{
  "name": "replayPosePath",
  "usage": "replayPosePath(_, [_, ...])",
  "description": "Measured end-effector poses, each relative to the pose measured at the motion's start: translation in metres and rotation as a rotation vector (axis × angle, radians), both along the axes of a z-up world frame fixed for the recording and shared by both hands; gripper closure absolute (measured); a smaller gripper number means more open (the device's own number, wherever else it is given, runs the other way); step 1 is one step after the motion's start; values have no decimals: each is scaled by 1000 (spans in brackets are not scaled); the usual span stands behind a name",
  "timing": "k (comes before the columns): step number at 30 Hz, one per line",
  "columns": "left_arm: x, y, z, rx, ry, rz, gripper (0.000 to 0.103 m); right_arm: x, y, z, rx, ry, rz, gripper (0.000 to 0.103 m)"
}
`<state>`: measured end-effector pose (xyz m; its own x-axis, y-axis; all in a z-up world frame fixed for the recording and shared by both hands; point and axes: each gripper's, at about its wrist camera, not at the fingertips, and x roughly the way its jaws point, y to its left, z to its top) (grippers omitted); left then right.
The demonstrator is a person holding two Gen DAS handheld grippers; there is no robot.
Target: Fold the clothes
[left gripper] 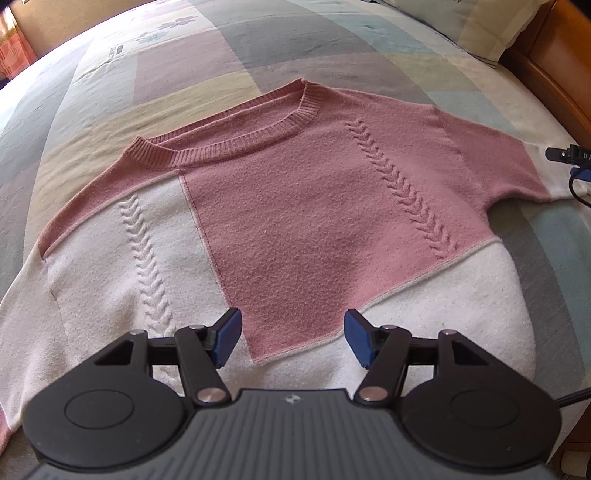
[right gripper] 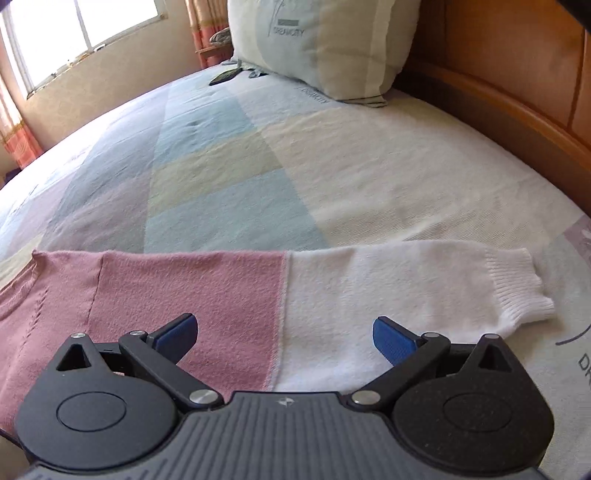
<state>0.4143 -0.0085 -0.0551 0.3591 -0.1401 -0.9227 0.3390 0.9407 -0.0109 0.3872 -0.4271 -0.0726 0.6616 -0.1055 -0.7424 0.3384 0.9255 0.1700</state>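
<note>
1. Two grippers are in your hands, and both stand spread wide with nothing between their blue pads. Your left gripper hovers over the lower front of the sweater; your right gripper hovers over one sleeve.
2. Under your left gripper the sweater lies flat and face up on the bedspread, with its ribbed collar at the far side. Its upper body is pink and its lower part white, and a cable-knit line runs down each side of the chest.
3. Under your right gripper the sleeve stretches straight out to the right, pink near the shoulder and white toward the ribbed cuff. The colour seam sits between the two fingers, just left of centre.
4. Beyond the sweater, the bedspread shows pale blocks of blue, grey, cream and mauve. A pillow leans at the head of the bed against the wooden headboard.
5. Further off in the right wrist view, a small dark object lies near the pillow; you cannot tell what it is. A window and curtain fill the far wall.
</note>
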Motion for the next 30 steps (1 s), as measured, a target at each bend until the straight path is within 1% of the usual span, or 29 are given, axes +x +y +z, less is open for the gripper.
replayPosePath(2, [1,-3,-1,-5,9,2,41,2,-25,-3,-42,14,-52,0])
replayPosePath(5, [-1,-8,1,17,2,-20,41,8,-65,-27,-58,96,-127,0])
replayPosePath(7, [-2,-7,3,32,-9,-26,41,5,-80,-30,-123,92,-160,0])
replayPosePath(8, [-3,-6,4,35,-13,-22,40,5,-86,-28,-113,110,-201,0])
replayPosePath(10, [-3,-3,5,40,-19,-9,40,0,-87,-20,-50,91,-251,0])
replayPosePath(11, [-3,-1,5,40,-19,2,40,-1,-80,-15,-34,81,-244,0])
replayPosePath(14, [-4,4,7,29,-29,13,40,5,-43,-2,-22,69,-133,0])
replayPosePath(18, [-10,15,10,35,-78,-27,38,26,43,15,4,31,120,0])
replayPosePath(20, [-15,27,9,49,-108,-48,35,42,92,22,-11,9,248,0])
replayPosePath(21, [-17,33,8,54,-116,-54,35,51,114,24,-26,1,290,0])
replayPosePath(24, [-27,65,11,78,-120,-41,35,77,165,22,-34,-26,367,0])
replayPosePath(27, [-40,105,16,85,-123,6,34,102,179,8,-57,20,362,0])
replayPosePath(30, [-45,141,15,107,-104,95,34,127,193,-6,-79,65,358,0])
